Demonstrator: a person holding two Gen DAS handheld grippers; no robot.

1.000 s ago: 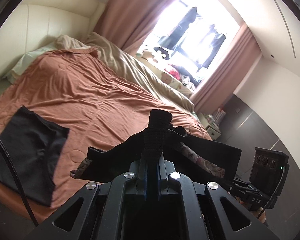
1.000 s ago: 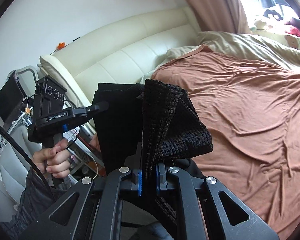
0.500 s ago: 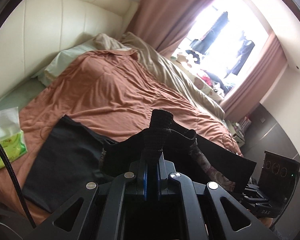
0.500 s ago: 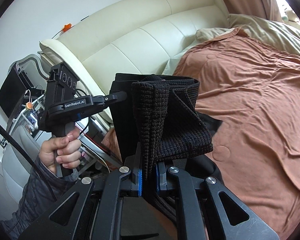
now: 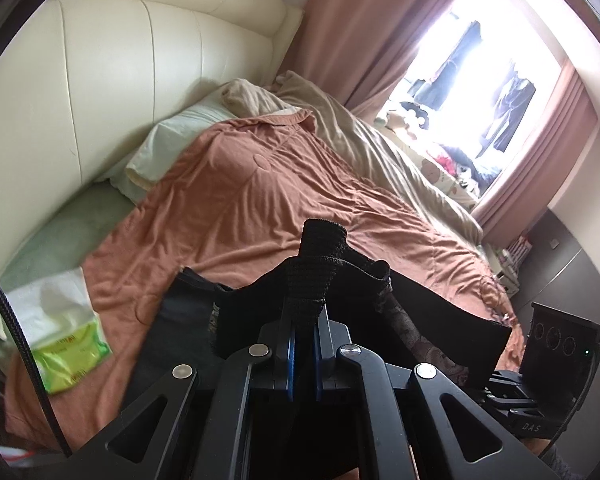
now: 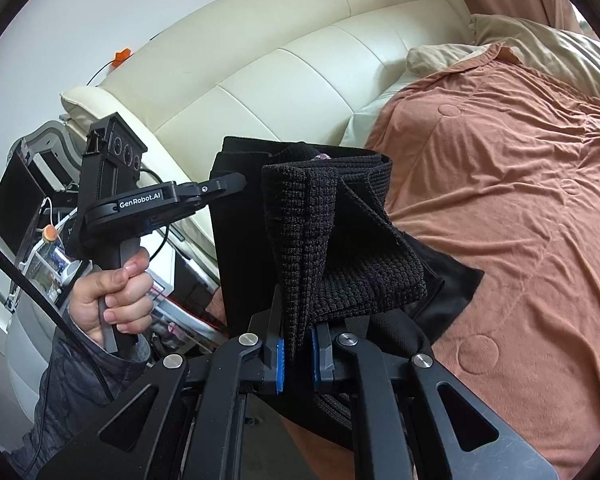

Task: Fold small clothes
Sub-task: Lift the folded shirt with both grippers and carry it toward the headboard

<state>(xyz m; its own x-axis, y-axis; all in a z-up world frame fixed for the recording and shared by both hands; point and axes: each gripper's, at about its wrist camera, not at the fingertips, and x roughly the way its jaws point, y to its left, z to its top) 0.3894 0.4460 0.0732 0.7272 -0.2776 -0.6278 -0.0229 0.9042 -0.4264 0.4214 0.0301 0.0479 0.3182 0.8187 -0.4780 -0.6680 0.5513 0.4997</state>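
Nearest the lens, the right gripper point(image 6: 298, 344) is clamping its blue-padded jaws on a bunched fold of a black waffle-knit garment point(image 6: 340, 248), which is standing up out of the jaws and draping toward the bed. The left gripper point(image 5: 303, 332) is likewise closed tight on a pinched edge of the same dark cloth, so the piece is hanging stretched between the two tools rather than lying flat. In the right wrist view the person's left hand point(image 6: 114, 288) is gripping the handle of that other tool at the garment's far edge; the cloth's long axis is running from one gripper across to the other, roughly along the near edge of the bed.

Just beyond and below the held piece, a flat black fabric item point(image 5: 184, 320) is lying on the rust-coloured quilted bedspread point(image 5: 260, 208), its corner showing past the knit. Whether it is a separate garment or part of the held one is hard to tell. A green-and-white pack of tissues point(image 5: 66, 344) is lying at the bedspread's near left corner.

Judging by the task, the coming move is likely lowering the stretched knit onto the bedspread ahead of both grippers, with neither hand clearly nearer the surface.

Farther off, a cream padded leather headboard point(image 6: 300, 64) is backing the bed, and pink curtains point(image 5: 364, 28) are framing a bright window.
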